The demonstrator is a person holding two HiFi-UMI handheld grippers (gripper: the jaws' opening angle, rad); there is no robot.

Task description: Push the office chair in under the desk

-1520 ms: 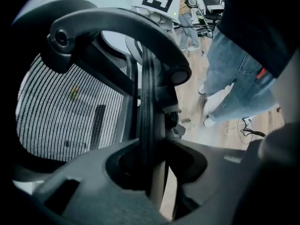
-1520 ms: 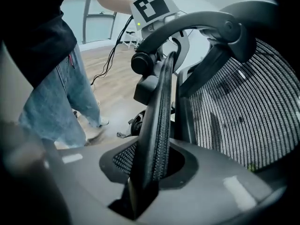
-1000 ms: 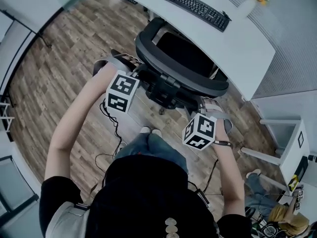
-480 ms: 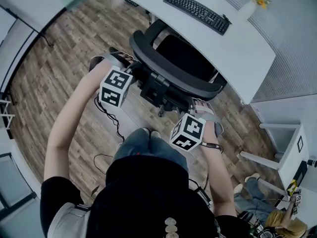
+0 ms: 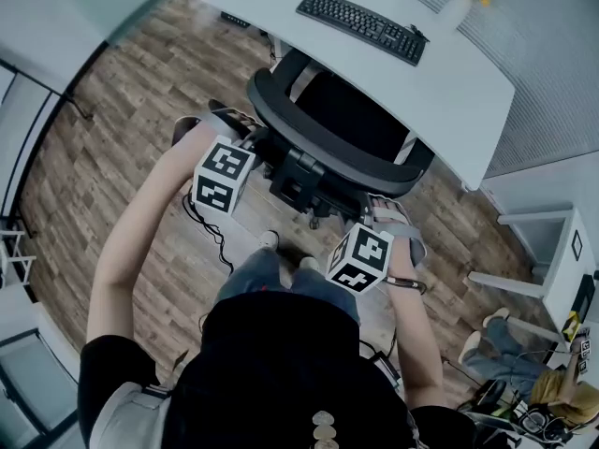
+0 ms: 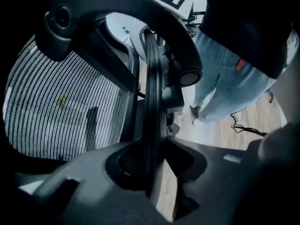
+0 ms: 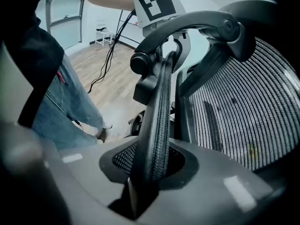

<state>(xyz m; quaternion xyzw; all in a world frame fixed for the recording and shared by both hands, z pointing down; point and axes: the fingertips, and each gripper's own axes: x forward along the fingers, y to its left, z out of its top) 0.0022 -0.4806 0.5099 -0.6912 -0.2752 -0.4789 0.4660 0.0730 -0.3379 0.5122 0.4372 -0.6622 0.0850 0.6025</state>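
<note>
Just near of the bench (image 5: 449, 73), with the chair (image 5: 328, 110) seat seemingly part-way under its edge and the backrest not yet in: push toward the far side with both claws at once. Use the grip as it stands, with the left claw (image 5: 249, 137) pinched on the mesh rim (image 6: 152, 102) at the backrest's left end and the right claw (image 5: 386, 211) pinched on the same rim at its right end. Press evenly on both sides, lest the chair swivel askew. Drive level, not downward, so as not to tilt the backrest. Ease off on nearing the bench edge, to spare the keyboard (image 5: 360, 21) a jolt.
</note>
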